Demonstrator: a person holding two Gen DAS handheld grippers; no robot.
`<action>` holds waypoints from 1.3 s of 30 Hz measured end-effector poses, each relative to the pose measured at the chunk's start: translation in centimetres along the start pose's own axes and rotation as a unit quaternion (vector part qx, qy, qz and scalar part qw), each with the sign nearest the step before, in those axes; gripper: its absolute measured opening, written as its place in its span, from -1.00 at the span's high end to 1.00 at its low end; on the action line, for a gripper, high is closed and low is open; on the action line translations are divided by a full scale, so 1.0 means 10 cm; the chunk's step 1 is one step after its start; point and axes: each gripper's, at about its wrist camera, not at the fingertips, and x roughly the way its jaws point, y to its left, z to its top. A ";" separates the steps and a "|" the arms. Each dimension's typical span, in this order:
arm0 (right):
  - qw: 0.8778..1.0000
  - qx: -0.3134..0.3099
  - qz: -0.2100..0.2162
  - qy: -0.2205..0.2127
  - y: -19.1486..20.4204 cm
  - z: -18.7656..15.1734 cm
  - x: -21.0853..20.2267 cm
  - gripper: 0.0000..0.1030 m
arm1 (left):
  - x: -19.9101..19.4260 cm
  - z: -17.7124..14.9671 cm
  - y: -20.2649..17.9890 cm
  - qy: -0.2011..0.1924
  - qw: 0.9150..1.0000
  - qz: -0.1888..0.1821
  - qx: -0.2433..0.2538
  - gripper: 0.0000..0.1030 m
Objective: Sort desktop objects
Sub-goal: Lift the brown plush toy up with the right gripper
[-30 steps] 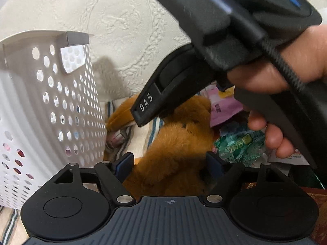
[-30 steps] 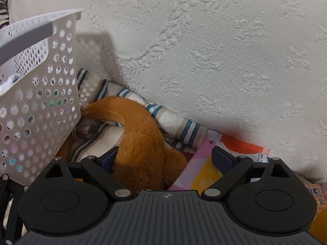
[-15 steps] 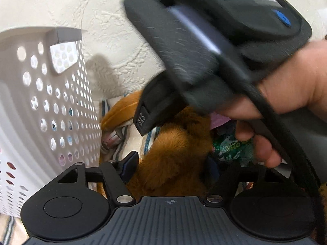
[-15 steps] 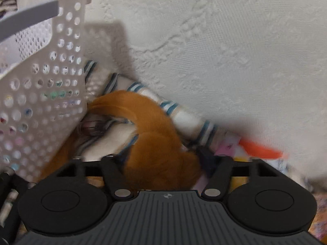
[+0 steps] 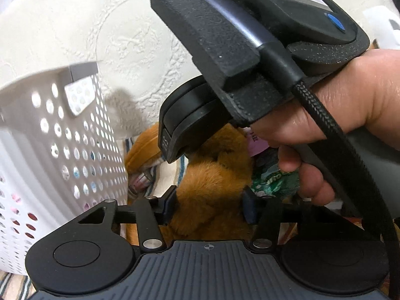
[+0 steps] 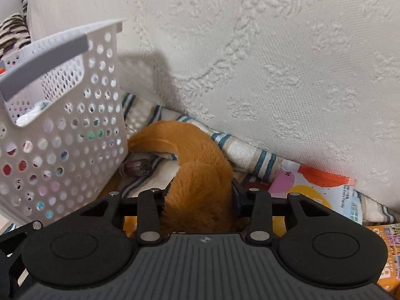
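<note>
Orange plush toy (image 6: 197,187) between closing jaws of both grippers; perforated basket (image 6: 62,135) crowds left, snack packets (image 5: 272,180) right.

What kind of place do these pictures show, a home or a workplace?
Most likely a home, perhaps a sofa or bed corner. A cream embossed fabric cover forms the backdrop, a brown plush toy lies on a striped cloth, and a white perforated basket stands beside them.

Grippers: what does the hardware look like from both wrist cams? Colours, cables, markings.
Left gripper: black linkage arms, silver pivot screws, dark blue pads, two round black discs, ribbed grey housing with a crosshair mark. Right gripper has the same build; from outside its matte black body carries a blue button and a braided black cable. No sleeve visible.
</note>
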 end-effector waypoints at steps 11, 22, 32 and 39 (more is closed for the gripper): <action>0.999 0.033 -0.010 -0.018 -0.22 -0.08 -0.46 0.14 | -0.39 0.08 -0.22 -0.035 0.999 -0.027 0.021 0.03; 0.996 0.075 -0.019 -0.040 -0.43 -0.28 -0.98 0.14 | -0.91 0.13 -0.44 -0.060 0.995 -0.060 0.055 0.05; 0.994 0.081 0.014 -0.077 -0.28 -0.48 -1.30 0.14 | -1.37 -0.01 -0.35 -0.066 0.991 -0.066 0.094 0.09; 0.992 0.082 0.024 -0.096 -0.18 -0.52 -1.41 0.14 | -1.56 -0.09 -0.26 -0.070 0.990 -0.065 0.103 0.10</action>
